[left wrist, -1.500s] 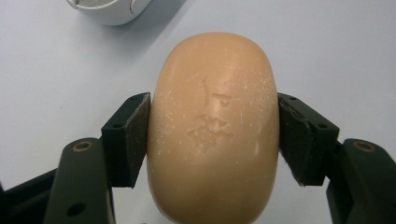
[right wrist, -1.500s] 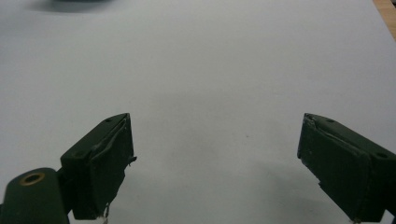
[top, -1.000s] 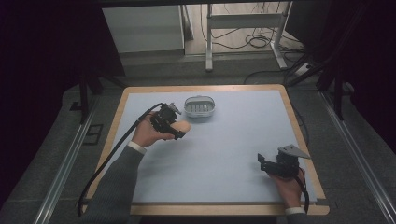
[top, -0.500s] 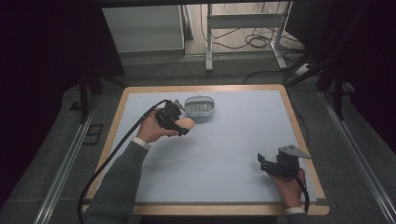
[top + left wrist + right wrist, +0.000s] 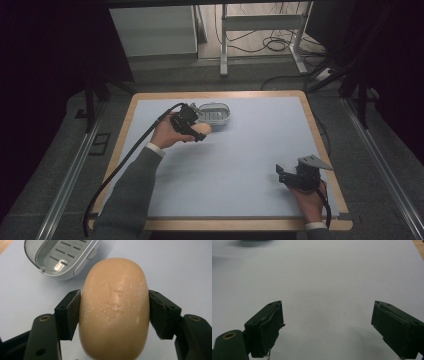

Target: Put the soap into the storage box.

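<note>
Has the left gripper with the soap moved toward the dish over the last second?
Yes. The left gripper with the soap has moved toward the far edge, closing on the soap dish, which stayed put.

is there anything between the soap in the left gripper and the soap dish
Nothing visible. The left gripper is shut on the soap, and the grey soap dish sits just ahead, its slotted tray holding nothing. Between them there is bare blue mat.

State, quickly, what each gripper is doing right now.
Left gripper: shut on the tan oval soap bar, near the grey plastic soap dish.
Right gripper: open, holding nothing.
</note>
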A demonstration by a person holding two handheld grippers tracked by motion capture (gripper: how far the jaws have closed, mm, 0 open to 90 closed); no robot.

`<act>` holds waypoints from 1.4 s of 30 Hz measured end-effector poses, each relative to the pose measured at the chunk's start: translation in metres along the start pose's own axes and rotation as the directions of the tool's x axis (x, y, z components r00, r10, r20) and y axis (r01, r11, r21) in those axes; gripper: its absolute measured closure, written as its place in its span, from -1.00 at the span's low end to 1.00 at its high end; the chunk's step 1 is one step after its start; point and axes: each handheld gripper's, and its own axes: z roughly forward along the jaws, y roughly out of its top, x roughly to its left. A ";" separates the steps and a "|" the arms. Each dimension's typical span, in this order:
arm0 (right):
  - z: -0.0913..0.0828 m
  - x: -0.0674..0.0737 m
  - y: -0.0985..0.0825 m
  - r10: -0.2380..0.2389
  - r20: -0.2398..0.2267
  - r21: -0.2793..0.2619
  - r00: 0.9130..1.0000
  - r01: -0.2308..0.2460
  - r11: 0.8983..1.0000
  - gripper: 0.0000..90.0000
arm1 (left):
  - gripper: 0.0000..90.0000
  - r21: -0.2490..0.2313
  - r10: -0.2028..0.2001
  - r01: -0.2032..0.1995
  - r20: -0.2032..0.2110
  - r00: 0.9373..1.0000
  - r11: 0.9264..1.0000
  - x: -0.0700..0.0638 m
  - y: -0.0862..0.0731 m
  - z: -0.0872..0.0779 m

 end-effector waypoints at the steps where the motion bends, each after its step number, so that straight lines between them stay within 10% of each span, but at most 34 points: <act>1: 0.000 0.000 0.000 0.001 0.000 -0.001 1.000 -0.001 1.000 -0.76 | -0.27 -0.001 0.001 -0.001 0.002 1.000 1.000 0.000 0.001 0.000; 42: 0.000 0.000 0.000 0.002 -0.001 -0.001 1.000 -0.002 1.000 -0.76 | -0.27 0.014 0.017 -0.016 -0.023 1.000 1.000 0.021 0.042 0.016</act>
